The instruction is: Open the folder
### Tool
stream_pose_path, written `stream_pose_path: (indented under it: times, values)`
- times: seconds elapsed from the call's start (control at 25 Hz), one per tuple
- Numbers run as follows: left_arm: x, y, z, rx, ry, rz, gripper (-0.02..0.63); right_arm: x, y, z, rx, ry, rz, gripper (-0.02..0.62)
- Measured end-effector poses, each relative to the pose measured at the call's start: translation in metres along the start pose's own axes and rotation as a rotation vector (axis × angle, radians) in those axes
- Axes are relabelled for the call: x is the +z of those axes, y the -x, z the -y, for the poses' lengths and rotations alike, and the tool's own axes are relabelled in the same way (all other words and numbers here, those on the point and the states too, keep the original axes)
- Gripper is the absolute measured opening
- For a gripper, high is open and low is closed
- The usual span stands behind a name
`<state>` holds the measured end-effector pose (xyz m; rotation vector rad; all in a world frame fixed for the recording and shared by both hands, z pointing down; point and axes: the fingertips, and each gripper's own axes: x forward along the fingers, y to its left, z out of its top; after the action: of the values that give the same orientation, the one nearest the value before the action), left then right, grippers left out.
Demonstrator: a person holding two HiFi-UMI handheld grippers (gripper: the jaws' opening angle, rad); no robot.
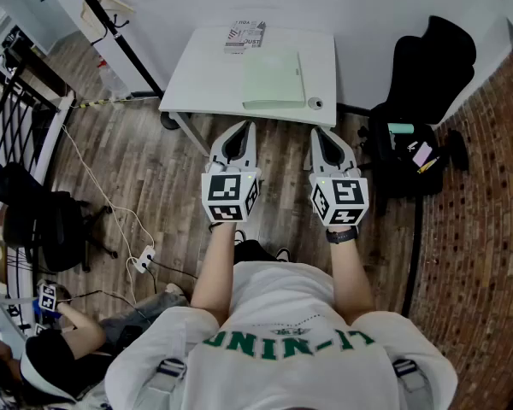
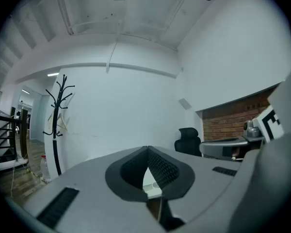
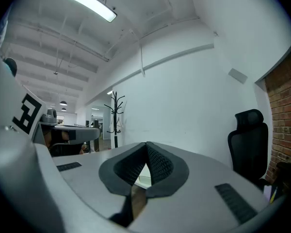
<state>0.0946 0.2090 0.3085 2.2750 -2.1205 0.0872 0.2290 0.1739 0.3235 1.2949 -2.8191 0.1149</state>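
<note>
The white rectangular surface [image 1: 197,75] stands ahead of the person, and the pale green flat folder [image 1: 274,77] lies closed on its right half, reaching almost to the near edge. Nothing of the task is judged to be done yet.

The chief risk is judged to be sliding. The folder lies flat on a smooth top, so a cover that is prodded rather than lifted is likely to be pushed toward the far edge, where a printed paper sheet [image 1: 244,34] lies. The left claw [image 1: 248,127] and the right claw [image 1: 318,133] are held level, well short of the near edge. Each has its jaws pressed together on nothing, and the thin cover cannot be taken unless they are spread first. A small grey round object [image 1: 315,103] sits just beside the folder's near right corner and could be knocked off the surface by a careless approach.

A black high-backed office chair [image 1: 427,62] is seen off the right edge, with a black bag [image 1: 406,156] on the floor nearer the person. A black coat stand [image 1: 111,24] rises beyond the far left corner. A white power strip [image 1: 143,259] with cables lies on the plank floor, well to the left. Nothing is seen between the claws and the near edge.
</note>
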Motion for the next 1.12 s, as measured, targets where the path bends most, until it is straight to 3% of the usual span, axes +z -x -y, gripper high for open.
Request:
stream_pose_path:
  times: [0.32, 0.56, 0.84, 1.12]
  values:
    - [-0.012, -0.022, 0.008, -0.012, 0.007, -0.018, 0.015, -0.013, -0.009, 0.022, -0.003, -0.06, -0.011, 0.015]
    - [-0.024, -0.065, -0.013, -0.034, 0.009, -0.045, 0.015, -0.021, -0.049, 0.032, -0.01, -0.09, -0.006, 0.015]
    - [-0.013, -0.169, -0.044, -0.105, 0.013, -0.009, 0.015, -0.013, -0.145, 0.063, -0.018, -0.048, -0.017, 0.017]
    - [0.019, -0.272, -0.113, -0.123, 0.021, 0.028, 0.015, 0.011, -0.261, 0.088, -0.008, -0.048, -0.042, 0.021]
